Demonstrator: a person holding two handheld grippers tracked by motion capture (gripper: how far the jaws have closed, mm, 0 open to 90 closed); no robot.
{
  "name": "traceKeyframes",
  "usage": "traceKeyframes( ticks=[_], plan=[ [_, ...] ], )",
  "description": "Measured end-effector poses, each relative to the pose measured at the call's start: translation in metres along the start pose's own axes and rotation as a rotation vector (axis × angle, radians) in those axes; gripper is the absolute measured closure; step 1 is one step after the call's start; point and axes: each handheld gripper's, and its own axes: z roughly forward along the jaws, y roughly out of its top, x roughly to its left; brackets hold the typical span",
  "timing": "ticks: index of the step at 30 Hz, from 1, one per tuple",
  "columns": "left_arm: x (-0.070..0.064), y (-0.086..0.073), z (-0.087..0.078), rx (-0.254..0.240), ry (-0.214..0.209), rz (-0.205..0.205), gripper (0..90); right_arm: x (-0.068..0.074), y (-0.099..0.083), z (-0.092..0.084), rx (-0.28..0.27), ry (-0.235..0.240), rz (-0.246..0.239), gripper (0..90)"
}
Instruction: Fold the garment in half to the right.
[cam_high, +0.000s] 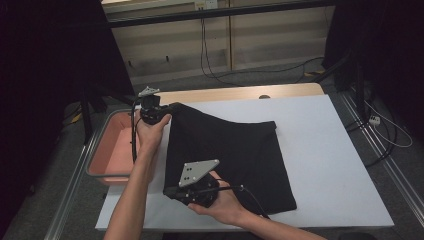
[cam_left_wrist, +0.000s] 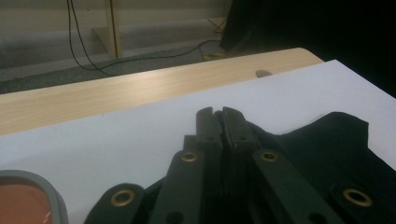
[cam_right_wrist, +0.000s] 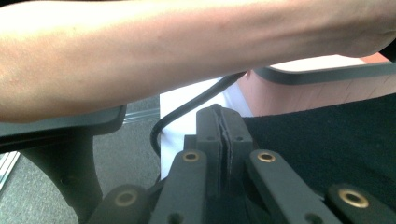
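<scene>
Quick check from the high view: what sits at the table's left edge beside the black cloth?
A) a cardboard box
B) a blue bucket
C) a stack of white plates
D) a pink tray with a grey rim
D: a pink tray with a grey rim sits at the left edge of the table, next to the black cloth.

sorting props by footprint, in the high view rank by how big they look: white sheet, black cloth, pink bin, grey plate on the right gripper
1. white sheet, largest.
2. black cloth.
3. pink bin; the left arm hides part of it, but it looks smaller than the cloth.
4. grey plate on the right gripper, smallest, though it sits nearer the camera.
</scene>
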Motion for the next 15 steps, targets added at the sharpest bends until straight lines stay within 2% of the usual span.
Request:
traceKeyframes(
  ticks=[15],
  plan=[
    [0.013, 0.002, -0.014, -0.015, 0.027, -0.007, 86.5, 0.001, 0.014, 0.004, -0.037, 0.013, -0.019, 88.0]
  ],
)
